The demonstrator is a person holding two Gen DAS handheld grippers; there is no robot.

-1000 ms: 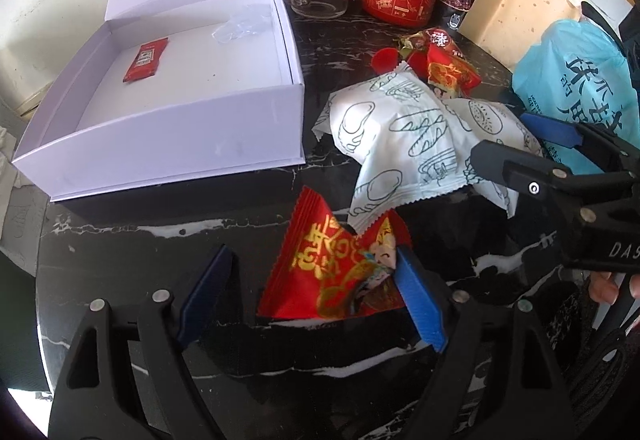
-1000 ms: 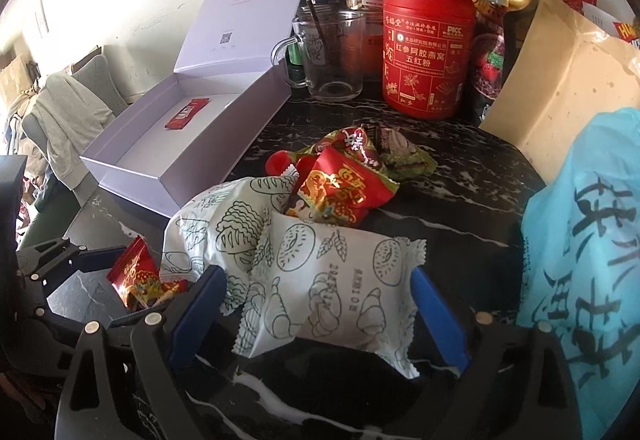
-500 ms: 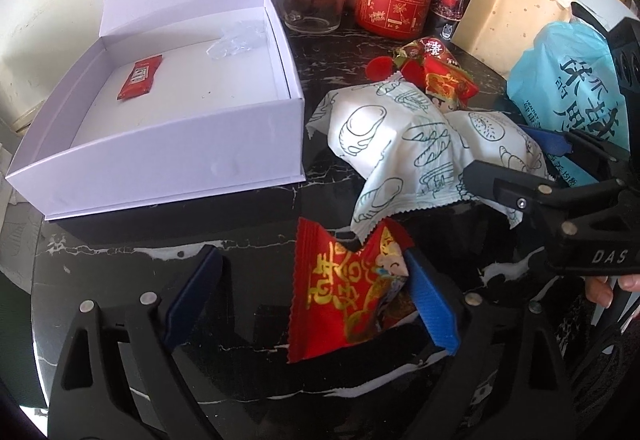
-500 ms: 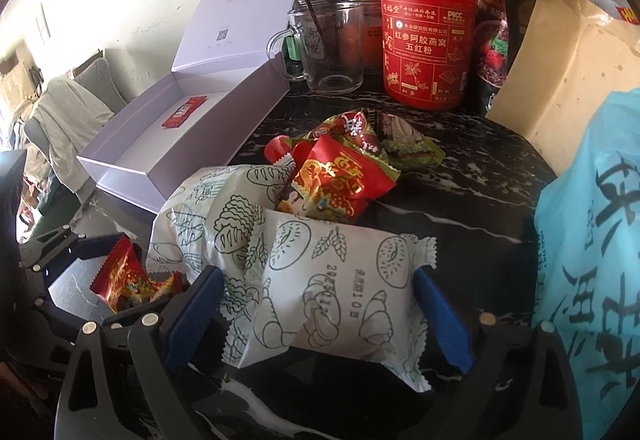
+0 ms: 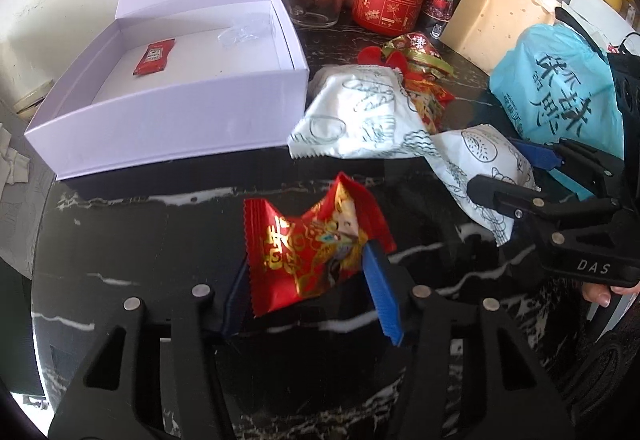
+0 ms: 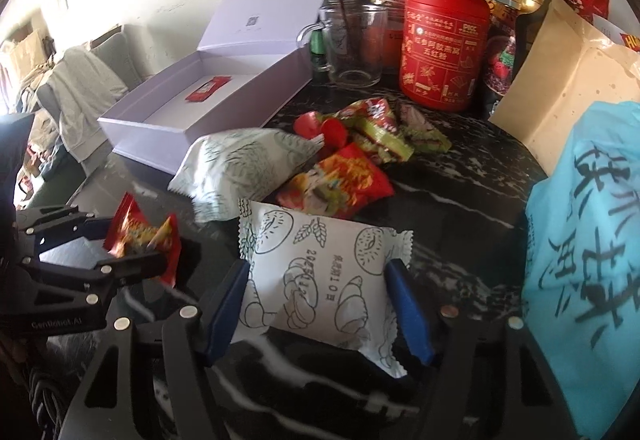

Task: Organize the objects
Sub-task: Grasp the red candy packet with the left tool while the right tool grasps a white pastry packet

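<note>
My left gripper (image 5: 308, 280) is shut on a red and gold candy packet (image 5: 308, 244) and holds it above the black marble table (image 5: 140, 240); the packet also shows in the right wrist view (image 6: 140, 236). My right gripper (image 6: 320, 292) is shut on a white bread packet with line drawings (image 6: 320, 272), lifted slightly; it also shows in the left wrist view (image 5: 480, 168). A second white bread packet (image 6: 244, 164) lies behind it. The open white box (image 5: 172, 88) holds one small red sachet (image 5: 154, 58).
A pile of red and green snack packets (image 6: 360, 152) lies mid-table. A glass mug (image 6: 352, 44), a red tin (image 6: 444, 44), jars, pouches and a tan paper bag (image 6: 560, 80) stand at the back. A blue plastic bag (image 6: 592, 240) is at the right.
My left gripper closed on the red candy packet and lifted it. My right gripper closed on the front white bread packet and drew it away from the other one.
</note>
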